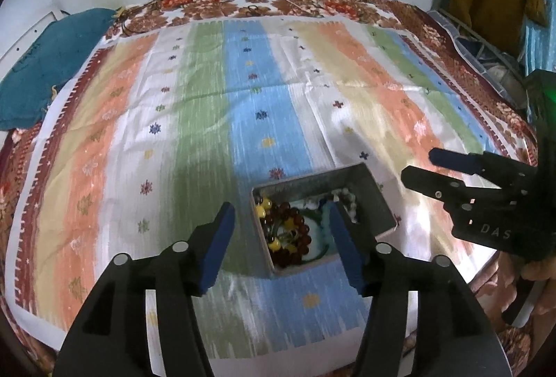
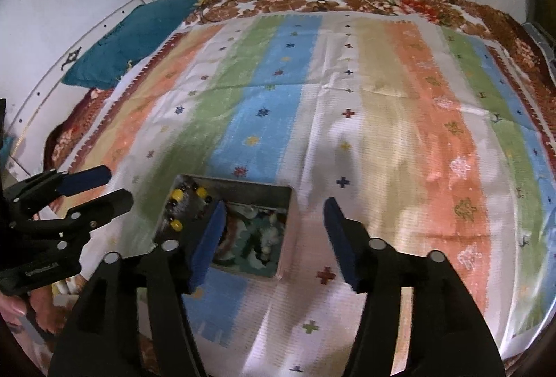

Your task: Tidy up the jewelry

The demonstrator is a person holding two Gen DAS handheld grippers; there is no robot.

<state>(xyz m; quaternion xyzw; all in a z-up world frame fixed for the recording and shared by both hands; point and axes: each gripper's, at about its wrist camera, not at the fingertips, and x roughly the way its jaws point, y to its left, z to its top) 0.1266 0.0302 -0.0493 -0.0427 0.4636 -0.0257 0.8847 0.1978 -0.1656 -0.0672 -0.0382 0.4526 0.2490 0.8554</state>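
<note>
You have one metal box (image 1: 368, 193) of beads at lower centre, one striped cloth (image 1: 208, 92), one teal cushion (image 1: 52, 64) upper left, and two grippers.

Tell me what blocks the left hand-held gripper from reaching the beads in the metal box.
Nothing visible does. The metal box sits open on the striped cloth with no lid, and the dark beaded strand lies exposed inside. The left hand-held gripper hangs open right over it; the right hand-held gripper is off to the side.
</note>
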